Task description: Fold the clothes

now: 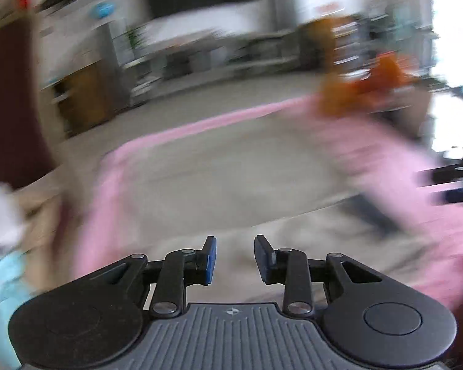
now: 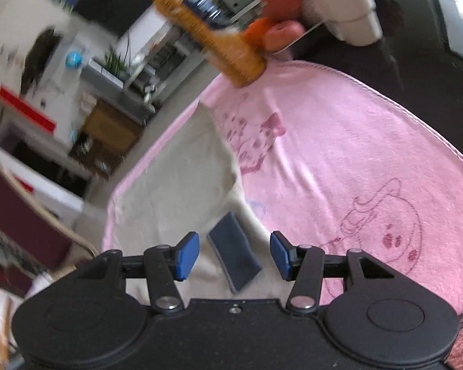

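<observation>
A big pink blanket (image 2: 339, 154) with drawn animals covers the surface, and on its left part lies the cream garment (image 2: 173, 178), spread flat. A small dark blue patch (image 2: 234, 254) sits on the cream garment at the near edge. At the far end an orange drink bottle (image 2: 206, 30) and some fruit (image 2: 274, 18) stand just beside the blanket's far edge.

The right gripper (image 2: 234, 256) hangs over the near edge of the garment with its jaws wide apart and nothing between them; the blue patch shows right in the gap. The left gripper (image 1: 234, 257) is also spread, a bit less wide, and holds nothing. Its view is very blurry, so I cannot tell just what cloth is under it.

The garment could be laid out ready for a fold, or it could be partly folded already; the pictures fit both.

To grab well, go low, pinch only the cream cloth and not the pink blanket under it. Keep both sides even so the fold comes out straight. Stay clear of the bottle so it does not tip.
</observation>
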Demonstrator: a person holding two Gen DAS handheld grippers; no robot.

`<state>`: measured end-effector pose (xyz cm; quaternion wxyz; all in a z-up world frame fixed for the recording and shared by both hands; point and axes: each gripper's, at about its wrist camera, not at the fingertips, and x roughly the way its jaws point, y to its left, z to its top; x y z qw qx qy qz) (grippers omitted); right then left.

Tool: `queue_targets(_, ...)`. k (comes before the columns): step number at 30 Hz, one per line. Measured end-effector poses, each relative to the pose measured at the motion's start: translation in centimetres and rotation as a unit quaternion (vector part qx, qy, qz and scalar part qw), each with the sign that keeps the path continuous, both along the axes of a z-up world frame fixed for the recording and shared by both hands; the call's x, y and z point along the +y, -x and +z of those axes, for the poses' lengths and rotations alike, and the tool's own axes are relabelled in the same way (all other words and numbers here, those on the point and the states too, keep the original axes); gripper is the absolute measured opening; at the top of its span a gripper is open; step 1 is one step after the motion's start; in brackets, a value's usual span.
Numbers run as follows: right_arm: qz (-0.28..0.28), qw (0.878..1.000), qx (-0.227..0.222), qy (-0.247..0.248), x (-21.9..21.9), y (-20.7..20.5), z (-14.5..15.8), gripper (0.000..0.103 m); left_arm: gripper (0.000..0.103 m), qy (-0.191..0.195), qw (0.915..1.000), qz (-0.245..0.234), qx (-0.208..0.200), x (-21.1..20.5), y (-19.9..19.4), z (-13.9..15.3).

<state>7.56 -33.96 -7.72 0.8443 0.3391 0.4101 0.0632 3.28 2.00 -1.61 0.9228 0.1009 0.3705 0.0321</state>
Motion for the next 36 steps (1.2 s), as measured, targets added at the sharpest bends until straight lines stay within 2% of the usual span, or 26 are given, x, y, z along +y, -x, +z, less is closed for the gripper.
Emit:
queue_targets(2, 0.022, 0.999, 0.015, 0.029, 1.3, -0.5, 0.2, 0.049, 0.026, 0.006, 0.9979, 0.055, 0.033, 4.5, -0.4, -1.0)
queue_targets(3, 0.033, 0.998, 0.023, 0.043, 2.0, -0.8, 0.3, 0.049, 0.027, 0.025, 0.9957, 0.078, 0.044, 6.3, -0.3, -1.4)
queue_targets(4, 0.051, 0.996, 0.04, 0.056, 2.7, -1.5, 0.2, 0.049, 0.034, 0.05, 0.9926, 0.098, 0.051, 7.9, 0.1, -1.6)
queue_targets(6, 0.075, 0.993, 0.064, 0.067, 3.6, -2.6, -0.1, 0.049, 0.041, 0.108, 0.983, 0.14, 0.048, 10.8, 1.2, -2.2)
queue_targets(8, 0.088, 0.991, 0.074, 0.071, 4.3, -3.6, -0.6, 0.049, 0.042, 0.151, 0.9718, 0.172, 0.056, 12.4, 1.6, -3.1)
queue_targets(9, 0.08, 0.992, 0.077, 0.057, 4.2, -3.7, -1.0, 0.049, 0.041, 0.17, 0.9657, 0.187, 0.061, 13.0, 1.7, -3.6)
queue_targets(10, 0.072, 0.993, 0.08, 0.042, 4.1, -3.7, -1.5, 0.049, 0.042, 0.181, 0.9624, 0.191, 0.07, 13.3, 1.7, -4.0)
queue_targets(13, 0.042, 0.994, 0.099, -0.002, 3.8, -3.6, -3.2, 0.049, 0.042, 0.181, 0.9634, 0.177, 0.088, 12.6, 2.0, -4.6)
queue_targets(16, 0.036, 0.993, 0.112, -0.007, 4.0, -3.6, -3.8, 0.049, 0.043, 0.189, 0.963, 0.164, 0.101, 12.3, 1.8, -5.1)
queue_targets(19, 0.028, 0.993, 0.115, 0.003, 3.9, -3.5, -4.0, 0.049, 0.044, 0.184, 0.9639, 0.159, 0.109, 11.8, 1.7, -5.3)
queue_targets(23, 0.023, 0.992, 0.12, -0.007, 3.5, -3.5, -4.3, 0.049, 0.043, 0.143, 0.969, 0.149, 0.135, 10.3, 2.4, -6.0)
queue_targets(26, 0.026, 0.993, 0.117, -0.003, 3.6, -3.6, -4.3, 0.049, 0.036, 0.118, 0.9732, 0.153, 0.125, 10.0, 2.0, -6.3)
queue_targets(29, 0.031, 0.993, 0.113, 0.006, 4.0, -3.7, -4.3, 0.049, 0.03, 0.113, 0.9757, 0.155, 0.106, 10.0, 1.2, -6.5)
queue_targets(31, 0.033, 0.993, 0.111, 0.01, 4.1, -3.7, -4.3, 0.049, 0.022, 0.098, 0.9787, 0.147, 0.105, 9.5, 0.8, -6.8)
queue_targets(32, 0.033, 0.993, 0.11, 0.012, 4.1, -3.7, -4.3, 0.049, 0.018, 0.085, 0.9807, 0.142, 0.104, 9.1, 0.9, -6.8)
queue_targets(33, 0.034, 0.993, 0.109, 0.013, 4.1, -3.7, -4.3, 0.049, 0.008, 0.069, 0.9827, 0.138, 0.103, 8.6, 1.1, -6.8)
queue_targets(34, 0.034, 0.993, 0.108, 0.015, 4.2, -3.7, -4.4, 0.049, 0.003, 0.053, 0.9844, 0.134, 0.101, 8.1, 1.4, -6.8)
queue_targets(36, 0.036, 0.994, 0.106, 0.018, 4.2, -3.7, -4.4, 0.049, 0.002, 0.02, 0.9871, 0.125, 0.098, 7.2, 1.8, -6.7)
